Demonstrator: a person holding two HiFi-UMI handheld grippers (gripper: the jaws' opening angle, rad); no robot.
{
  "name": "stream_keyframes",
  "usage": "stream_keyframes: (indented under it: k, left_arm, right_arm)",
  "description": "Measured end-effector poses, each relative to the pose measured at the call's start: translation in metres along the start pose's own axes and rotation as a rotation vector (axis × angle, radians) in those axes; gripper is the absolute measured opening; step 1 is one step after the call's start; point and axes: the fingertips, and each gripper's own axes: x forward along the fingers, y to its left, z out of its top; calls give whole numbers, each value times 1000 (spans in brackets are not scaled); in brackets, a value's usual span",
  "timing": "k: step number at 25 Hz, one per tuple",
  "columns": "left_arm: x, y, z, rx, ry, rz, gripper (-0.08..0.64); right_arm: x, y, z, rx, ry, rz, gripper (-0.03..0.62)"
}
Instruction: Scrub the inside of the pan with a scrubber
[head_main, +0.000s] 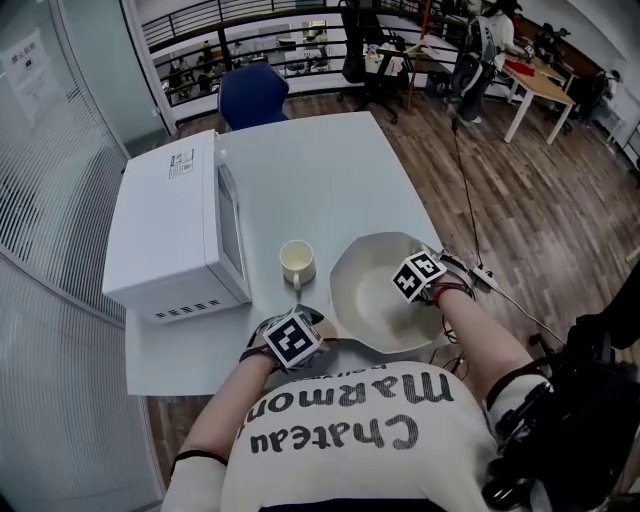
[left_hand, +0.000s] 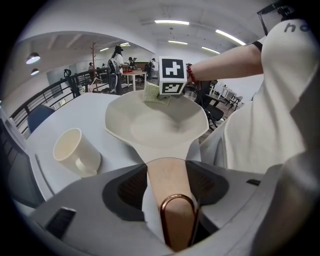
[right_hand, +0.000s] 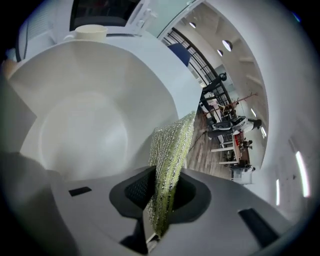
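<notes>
**Two claws at work on one pan at a pale bench**

One pale grey bench (head_main: 320, 180) carries a white microwave (head_main: 170, 230) along its left edge, a cream cup (head_main: 297, 263) just beside it, and the pale pan (head_main: 350, 290) at the near right corner. Around it are a wood-plank floor (head_main: 520, 200), a blue chair (head_main: 252, 95) at the far end, a railing (head_main: 250, 25) and desks (head_main: 540, 90) with people beyond.

The left claw (left_hand: 168, 186) is clamped on the pan's tan handle (left_hand: 165, 170), which ends in a copper loop. The right claw (right_hand: 162, 195) pinches a green-and-silver scrubber (right_hand: 172, 150) edge-on, over the bowl by the rim farthest from the handle. Whether it touches the wall I cannot tell.

From the head view the marker cubes cover both claws' tips, and the person's shirt hides the bench's near edge. The distant figures are too small to make out.
</notes>
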Motion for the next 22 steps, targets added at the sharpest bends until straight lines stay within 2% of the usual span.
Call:
stream_keyframes:
  k: [2, 3, 5, 7, 8, 9, 10, 11, 12, 18, 22]
  left_arm:
    - [0, -1, 0, -1, 10, -4, 249]
    - [-1, -2, 0, -1, 13, -8, 249]
    - [-1, -2, 0, -4, 14, -18, 249]
    - [1, -3, -1, -9, 13, -31, 249]
    - [2, -3, -1, -7, 14, -36, 249]
    - [2, -3, -2, -4, 15, -39, 249]
    - [2, -2, -2, -2, 15, -40, 249]
    - [2, -2, -1, -3, 11, -39, 249]
    - [1, -1, 0, -5, 5, -37, 247]
    - [3, 0, 1, -34, -15, -40, 242]
    - [1, -1, 3, -65, -26, -31, 236]
  right_arm:
    - [-11, 3, 11, 119, -65, 96, 57]
    - [-23, 8, 22, 206, -117, 179, 57]
    - [-57, 32, 45, 435, -206, 442, 57]
    - [-93, 70, 65, 628, -234, 808, 57]
    - [-111, 96, 70, 669, -209, 1005, 57]
    - [-126, 123, 71, 671, -169, 1171, 57]
    - [-138, 146, 68, 648, -127, 1285, 57]
    - [-143, 163, 64, 620, -90, 1345, 57]
    - [-143, 175, 60, 598, -62, 1362, 57]
    - [-128, 203, 46, 528, 27, 1338, 57]
    - [-125, 208, 42, 470, 52, 1306, 57]
